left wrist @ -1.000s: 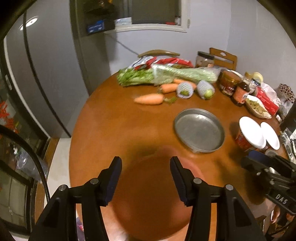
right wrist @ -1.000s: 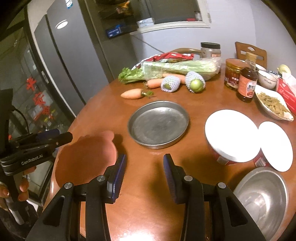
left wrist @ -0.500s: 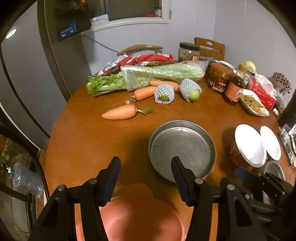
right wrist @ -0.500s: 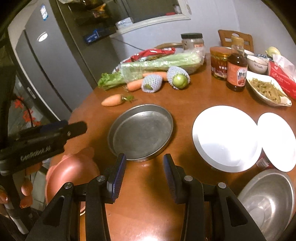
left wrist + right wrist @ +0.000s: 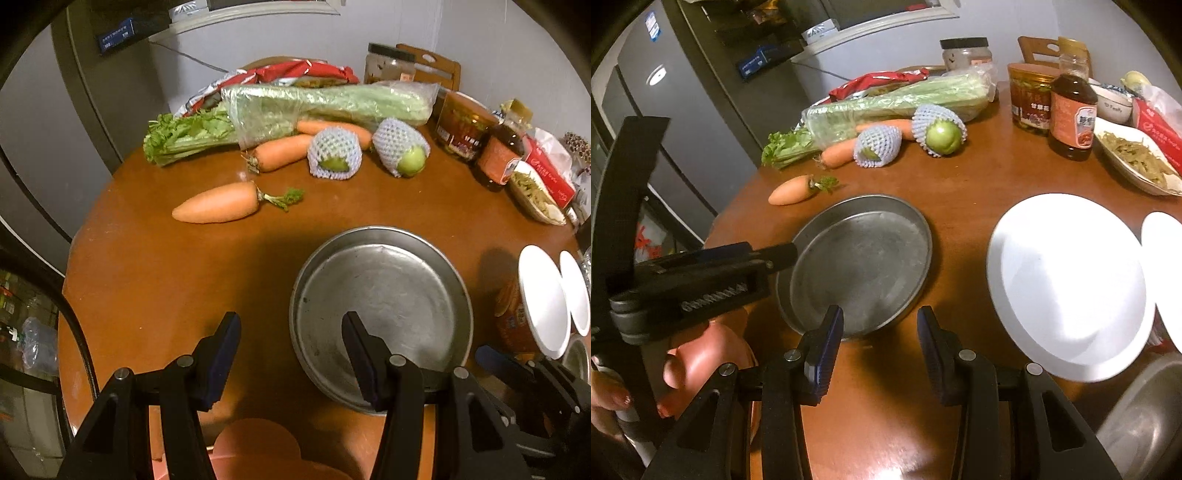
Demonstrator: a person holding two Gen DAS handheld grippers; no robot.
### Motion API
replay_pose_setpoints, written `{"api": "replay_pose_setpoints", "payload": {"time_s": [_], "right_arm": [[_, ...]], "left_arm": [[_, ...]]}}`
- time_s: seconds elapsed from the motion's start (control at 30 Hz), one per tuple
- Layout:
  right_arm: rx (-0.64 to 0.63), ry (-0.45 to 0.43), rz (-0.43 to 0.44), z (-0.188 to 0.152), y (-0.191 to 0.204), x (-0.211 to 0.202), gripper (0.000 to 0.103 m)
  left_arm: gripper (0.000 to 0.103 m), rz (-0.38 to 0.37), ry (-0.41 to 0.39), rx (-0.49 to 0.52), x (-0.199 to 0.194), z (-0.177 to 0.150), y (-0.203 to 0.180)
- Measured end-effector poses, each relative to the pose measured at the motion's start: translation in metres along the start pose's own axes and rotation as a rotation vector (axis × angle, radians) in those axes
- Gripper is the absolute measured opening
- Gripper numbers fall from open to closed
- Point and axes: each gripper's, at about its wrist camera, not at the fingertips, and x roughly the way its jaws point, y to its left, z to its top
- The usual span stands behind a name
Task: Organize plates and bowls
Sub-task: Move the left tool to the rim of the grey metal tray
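A round metal pan (image 5: 380,314) lies on the brown round table (image 5: 155,280). My left gripper (image 5: 291,358) hangs open over the pan's near left rim; its right finger overlaps the pan and nothing is gripped. A pink bowl (image 5: 258,450) sits just beneath it at the table's near edge. My right gripper (image 5: 879,343) is open and empty, just short of the pan (image 5: 857,258). To its right lie a large white plate (image 5: 1067,284), a smaller white plate (image 5: 1163,273) and a steel bowl (image 5: 1145,417). The left gripper (image 5: 785,254) shows side-on above the pink bowl (image 5: 713,354).
Far side of the table: loose carrot (image 5: 218,203), bagged celery (image 5: 314,107), two netted green fruits (image 5: 334,153), jars, a sauce bottle (image 5: 1071,110), a dish of food (image 5: 1134,158). A fridge (image 5: 683,122) stands left. A hand (image 5: 609,402) holds the left tool.
Both grippers have moved forward and down toward the metal pan, which looms larger. The pink bowl has slid to the bottom edge of the left view. Jaw openings look the same.
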Motion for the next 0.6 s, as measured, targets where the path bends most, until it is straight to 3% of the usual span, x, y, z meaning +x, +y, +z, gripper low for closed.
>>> {"api": "replay_pose_setpoints", "payload": {"time_s": [0.4,0.6], "right_arm": [[0.003,0.034,-0.001,0.005,-0.001,0.019,0.043],[-0.011,0.042,-0.006,0.007,0.000,0.026,0.045]], "left_arm": [[0.056,-0.023,0.075,-0.003,0.025,-0.001,-0.004],[0.043,-0.032,0.076,0.021,0.025,-0.004,-0.010]]}}
